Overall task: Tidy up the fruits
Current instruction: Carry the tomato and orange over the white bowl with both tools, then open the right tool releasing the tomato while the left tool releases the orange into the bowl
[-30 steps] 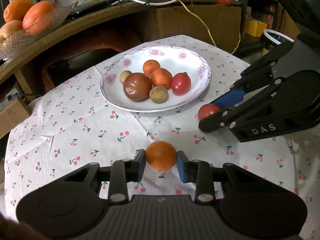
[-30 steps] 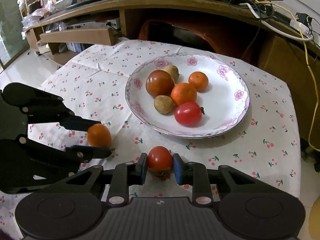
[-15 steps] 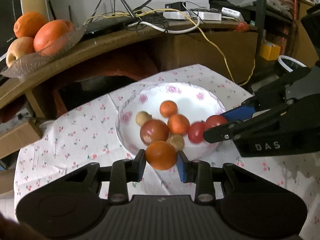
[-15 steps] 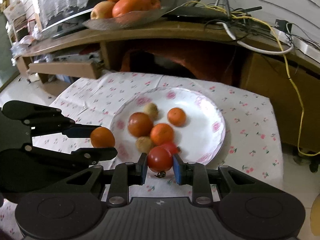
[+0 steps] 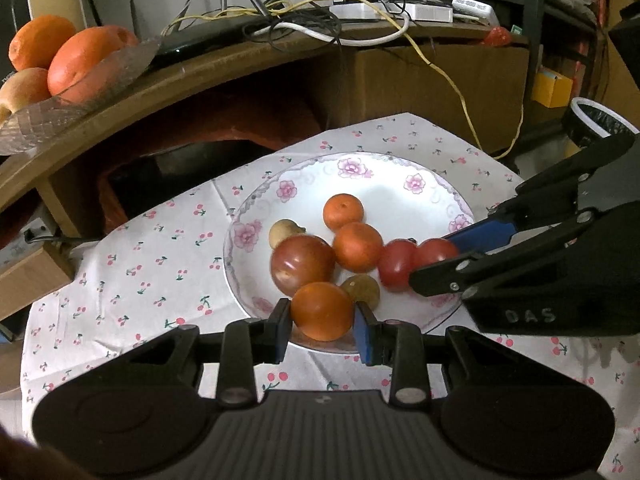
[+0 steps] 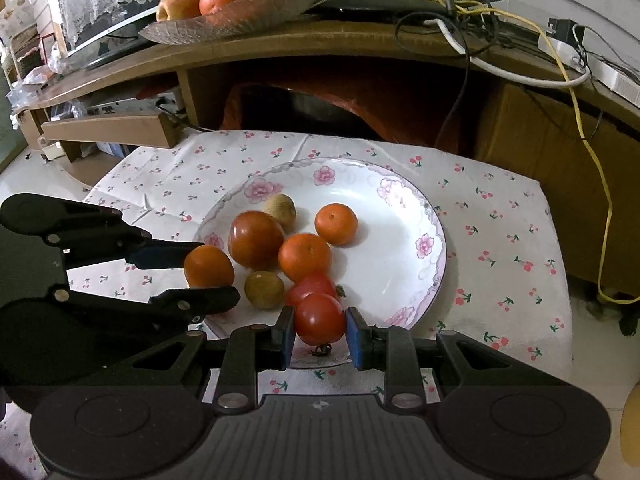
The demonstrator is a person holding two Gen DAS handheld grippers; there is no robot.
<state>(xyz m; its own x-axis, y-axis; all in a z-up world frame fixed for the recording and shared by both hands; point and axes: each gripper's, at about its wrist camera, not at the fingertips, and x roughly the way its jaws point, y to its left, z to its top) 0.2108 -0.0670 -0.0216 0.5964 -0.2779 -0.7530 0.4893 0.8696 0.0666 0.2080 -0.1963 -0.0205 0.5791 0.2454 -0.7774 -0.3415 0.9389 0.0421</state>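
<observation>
A white flowered plate point(image 5: 400, 196) point(image 6: 392, 208) on the cherry-print tablecloth holds a large red-brown tomato point(image 5: 302, 264) point(image 6: 256, 240), two mandarins point(image 5: 343, 211) point(image 6: 336, 224), two small brown fruits point(image 5: 362, 290) point(image 6: 264, 290) and a red tomato point(image 5: 396, 264) point(image 6: 310, 282). My left gripper point(image 5: 322, 326) point(image 6: 208, 276) is shut on a mandarin point(image 5: 322, 310) point(image 6: 209, 266), held over the plate's near left rim. My right gripper point(image 6: 320, 334) point(image 5: 444, 254) is shut on a red tomato point(image 6: 320, 318) point(image 5: 434, 252), held over the plate's near edge.
A glass dish of oranges and apples point(image 5: 60, 76) point(image 6: 228, 4) sits on the wooden shelf behind the table. Cables point(image 5: 320, 24) and a power strip point(image 6: 592, 68) lie on that shelf. A cardboard box point(image 5: 432, 88) stands behind the table.
Both grippers lifted their fruit off the tablecloth and carried it forward over the plate's near rim. The left still holds the mandarin, the right the tomato.
</observation>
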